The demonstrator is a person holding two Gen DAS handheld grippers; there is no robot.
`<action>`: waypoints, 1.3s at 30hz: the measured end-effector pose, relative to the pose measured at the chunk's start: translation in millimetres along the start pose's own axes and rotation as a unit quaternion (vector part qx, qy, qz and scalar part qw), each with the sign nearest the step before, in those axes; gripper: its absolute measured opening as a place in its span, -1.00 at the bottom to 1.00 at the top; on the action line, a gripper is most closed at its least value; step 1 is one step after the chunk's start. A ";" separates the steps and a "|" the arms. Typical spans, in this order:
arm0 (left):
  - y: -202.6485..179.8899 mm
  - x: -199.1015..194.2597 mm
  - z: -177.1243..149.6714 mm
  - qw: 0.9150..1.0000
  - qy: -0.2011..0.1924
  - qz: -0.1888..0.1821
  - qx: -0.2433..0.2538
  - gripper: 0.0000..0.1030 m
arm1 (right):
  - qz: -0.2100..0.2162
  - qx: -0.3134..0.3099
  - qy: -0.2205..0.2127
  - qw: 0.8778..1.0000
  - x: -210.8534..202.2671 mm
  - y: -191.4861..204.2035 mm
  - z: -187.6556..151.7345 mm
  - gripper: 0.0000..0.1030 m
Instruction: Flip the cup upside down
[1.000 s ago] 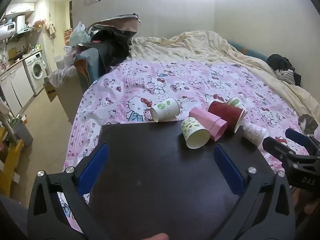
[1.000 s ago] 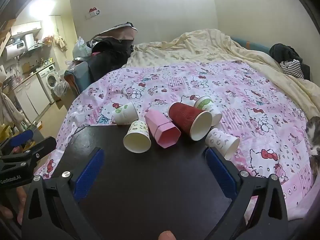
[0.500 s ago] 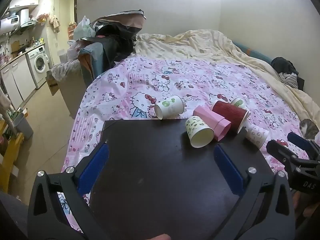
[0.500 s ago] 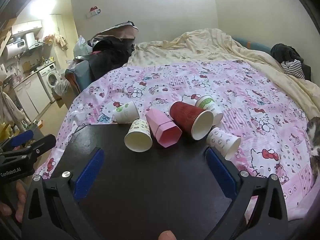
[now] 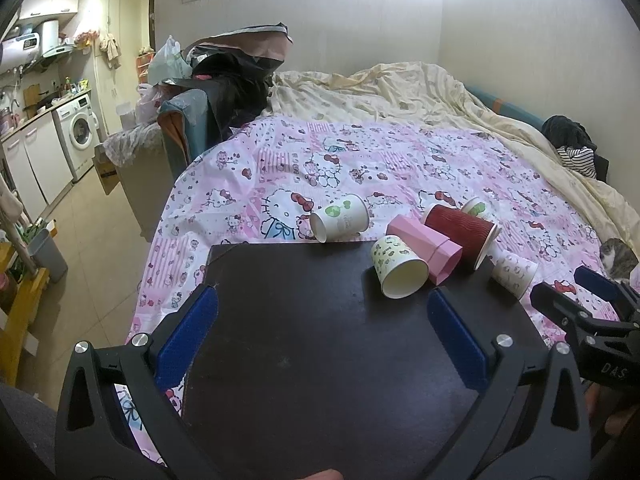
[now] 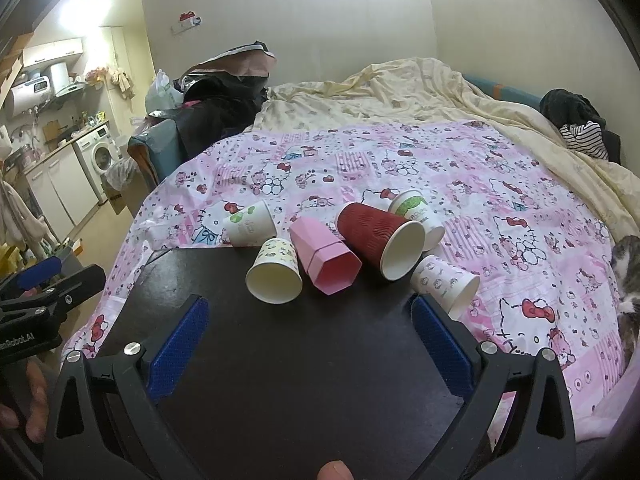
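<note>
Several cups lie on their sides at the far edge of a dark board (image 5: 320, 340) (image 6: 280, 360) on the bed. A yellow-patterned paper cup (image 5: 396, 268) (image 6: 276, 270), a pink faceted cup (image 5: 426, 245) (image 6: 324, 258) and a dark red ribbed cup (image 5: 460, 230) (image 6: 380, 238) lie side by side. A white cup with a green heart (image 5: 340, 218) (image 6: 250, 226) lies to the left. Two more white cups (image 6: 444, 282) (image 6: 416, 212) lie to the right. My left gripper (image 5: 322, 312) is open and empty above the board. My right gripper (image 6: 308, 316) is open and empty, short of the cups.
The pink Hello Kitty sheet (image 5: 380, 168) covers the bed, with a cream duvet (image 5: 400, 88) behind. A cat (image 6: 626, 280) lies at the right edge. Bags and a chair (image 5: 224, 92) stand at the bed's left; a washing machine (image 5: 80, 128) stands beyond.
The left gripper has shifted its view slightly right and forward, so the cups sit a bit lower and closer. The right gripper has barely moved. Both stay open.
</note>
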State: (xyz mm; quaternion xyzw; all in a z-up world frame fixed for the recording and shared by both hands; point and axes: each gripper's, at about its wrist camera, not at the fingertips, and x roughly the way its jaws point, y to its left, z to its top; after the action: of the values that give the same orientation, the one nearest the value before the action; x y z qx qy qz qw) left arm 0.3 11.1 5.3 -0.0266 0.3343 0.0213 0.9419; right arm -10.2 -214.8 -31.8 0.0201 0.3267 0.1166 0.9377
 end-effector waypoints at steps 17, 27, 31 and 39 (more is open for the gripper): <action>2.4 -0.9 0.7 1.000 0.001 -0.001 -0.001 1.00 | -0.003 -0.002 0.000 1.000 0.1 -1.2 -1.2 1.00; 2.4 -0.3 1.1 1.000 0.001 -0.001 0.000 1.00 | -0.006 0.000 -0.005 1.000 -1.9 -2.1 1.2 1.00; 3.2 0.1 1.9 1.000 0.001 0.000 0.001 1.00 | -0.008 -0.002 -0.009 1.000 -2.6 -3.2 2.0 1.00; 2.6 0.4 1.2 1.000 -0.001 0.001 0.004 1.00 | -0.009 -0.001 -0.009 1.000 -3.7 -3.4 2.1 1.00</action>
State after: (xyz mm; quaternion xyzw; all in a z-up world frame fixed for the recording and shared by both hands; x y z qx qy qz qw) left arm 1.2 13.7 5.9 -0.0227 0.3335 0.0210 0.9422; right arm -11.1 -218.9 -28.3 0.0174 0.3180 0.1084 0.9417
